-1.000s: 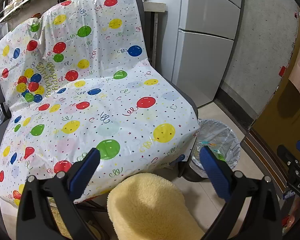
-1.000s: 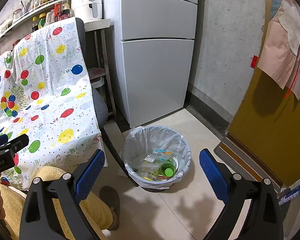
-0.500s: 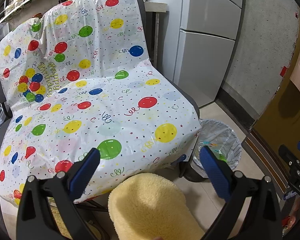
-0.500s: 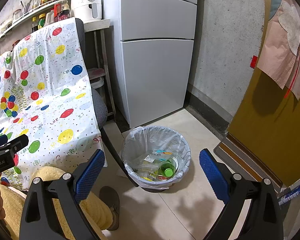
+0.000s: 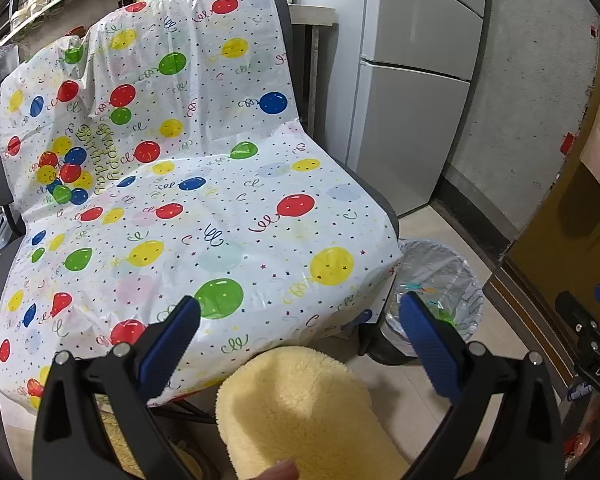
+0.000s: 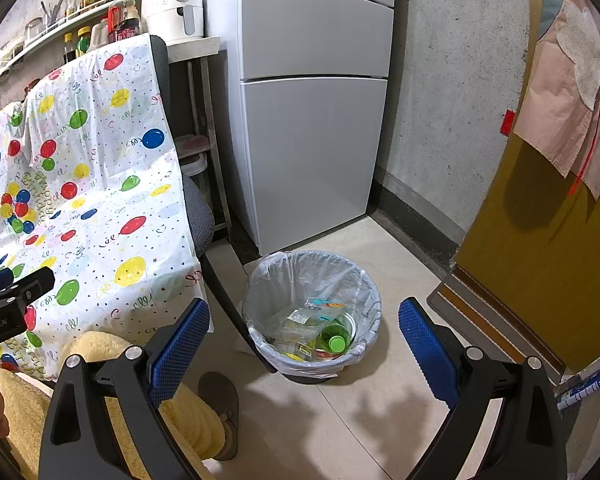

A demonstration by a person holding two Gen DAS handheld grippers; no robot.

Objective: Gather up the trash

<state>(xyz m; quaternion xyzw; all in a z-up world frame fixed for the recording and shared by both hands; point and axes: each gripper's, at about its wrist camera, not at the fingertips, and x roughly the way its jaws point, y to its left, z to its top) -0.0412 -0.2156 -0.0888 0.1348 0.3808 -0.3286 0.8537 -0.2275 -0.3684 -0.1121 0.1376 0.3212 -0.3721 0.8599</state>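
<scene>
Left gripper [image 5: 300, 328]: jaws spread wide, nothing between the blue pads, held above a yellow fleece leg [image 5: 300, 412] and aimed at the front edge of the seat.
Right gripper [image 6: 300, 334]: jaws also wide and empty, held over the tiled floor with the bin framed between the pads.
Bin [image 6: 370, 280]: lined with a clear bag, standing on the floor beside the chair [image 6: 198, 212] and in front of the fridge [image 6: 312, 120].
Trash [image 6: 320, 328]: wrappers and a green-capped bottle [image 6: 336, 340] lie at the bottom of the bin.
Sheet [image 5: 204, 184]: white plastic printed with balloons and "Happy Birthday", draped over the chair's back and seat; no loose litter shows on it.
Person: yellow fleece legs and a grey slipper [image 6: 218, 400] on the tiles, just left of the bin.
Background: bottles on a shelf [image 6: 52, 32], a white appliance [image 6: 176, 4] on a stand next to the fridge, cloth hanging on a brown door [image 6: 548, 248].
</scene>
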